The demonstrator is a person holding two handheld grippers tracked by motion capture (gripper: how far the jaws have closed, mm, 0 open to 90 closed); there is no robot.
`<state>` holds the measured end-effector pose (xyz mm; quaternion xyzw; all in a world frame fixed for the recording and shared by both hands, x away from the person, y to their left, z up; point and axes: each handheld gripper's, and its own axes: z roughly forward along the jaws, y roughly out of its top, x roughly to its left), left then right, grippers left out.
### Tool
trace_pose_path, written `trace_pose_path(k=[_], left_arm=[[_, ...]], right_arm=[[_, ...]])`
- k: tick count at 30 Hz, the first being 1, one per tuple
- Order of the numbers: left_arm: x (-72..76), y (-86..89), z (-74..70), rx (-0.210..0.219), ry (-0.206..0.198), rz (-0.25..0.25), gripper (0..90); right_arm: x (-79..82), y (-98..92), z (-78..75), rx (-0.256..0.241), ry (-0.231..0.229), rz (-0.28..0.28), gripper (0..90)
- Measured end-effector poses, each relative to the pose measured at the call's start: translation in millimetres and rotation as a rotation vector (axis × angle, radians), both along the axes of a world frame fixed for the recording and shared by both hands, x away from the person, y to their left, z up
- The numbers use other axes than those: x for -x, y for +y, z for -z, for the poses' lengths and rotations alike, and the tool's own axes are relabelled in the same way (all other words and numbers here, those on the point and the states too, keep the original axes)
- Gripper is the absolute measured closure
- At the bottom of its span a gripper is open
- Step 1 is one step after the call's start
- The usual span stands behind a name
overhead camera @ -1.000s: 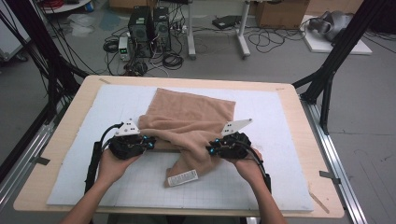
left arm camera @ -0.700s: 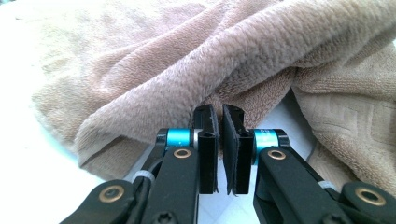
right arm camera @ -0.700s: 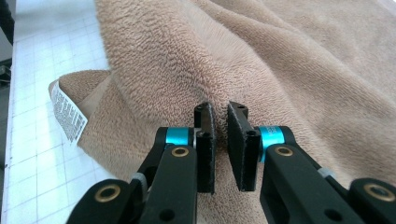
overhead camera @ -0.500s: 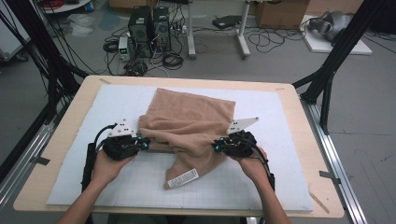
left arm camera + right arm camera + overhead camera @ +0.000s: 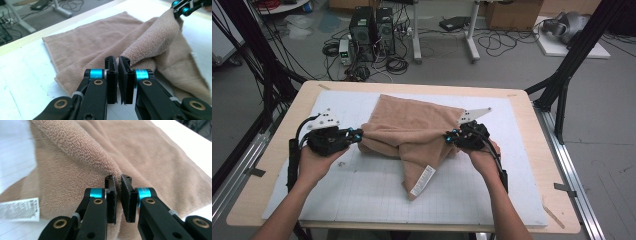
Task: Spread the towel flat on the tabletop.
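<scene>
High view: towel bears a white label, print unreadable.

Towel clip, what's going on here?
A person holds a claw in each hand at a table and is folding a tan towel. The left claw and right claw are each shut on a towel edge, holding it raised above the white mat. A flap with the label hangs toward the person.

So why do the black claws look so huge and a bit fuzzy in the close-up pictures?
In the left gripper view the left claw sits right by the lens, so it looms large and soft-edged, while the tan towel behind stays fairly sharp; the right gripper view shows the right claw the same way; the high view is evenly lit but grainy.
</scene>
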<state>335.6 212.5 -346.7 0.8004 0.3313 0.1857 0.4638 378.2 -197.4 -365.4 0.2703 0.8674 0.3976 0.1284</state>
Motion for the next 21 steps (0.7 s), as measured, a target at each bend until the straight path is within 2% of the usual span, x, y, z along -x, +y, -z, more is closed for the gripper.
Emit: trace_pose_path(k=[4,6,8,10,11,14,16,18,21], left_arm=[[-31.9,-11.2,25.3,-0.019,0.077,-0.041,85.4],[-45.4,-17.1,39.8,-0.057,0.115,-0.061,85.4],[-55.8,-20.8,53.0,-0.084,0.164,-0.069,85.2],[-60.5,-24.3,60.8,-0.108,0.181,-0.071,84.9],[-61.1,-25.1,62.0,-0.107,0.187,-0.072,84.5],[-56.7,-23.4,56.3,-0.115,0.165,-0.06,80.6],[-51.4,-19.7,48.6,-0.103,0.148,-0.056,77.3],[-45.6,-14.6,40.5,-0.09,0.129,-0.062,72.5],[-35.8,-7.5,30.3,-0.07,0.112,-0.057,68.4]], right_arm=[[-22.6,1.1,18.8,0.046,0.056,0.062,83.8],[-31.6,1.4,30.0,0.06,0.088,0.084,83.8],[-37.1,2.1,37.7,0.055,0.108,0.099,83.7],[-39.5,2.9,40.4,0.047,0.11,0.105,83.3],[-39.7,3.0,40.3,0.046,0.108,0.102,82.6],[-36.8,-0.1,36.3,0.031,0.104,0.102,77.2],[-32.5,-3.3,31.0,0.013,0.091,0.105,71.4],[-26.9,-6.2,24.6,-0.017,0.086,0.101,68.6],[-15.3,-8.3,14.2,-0.033,0.052,0.084,66.5]])
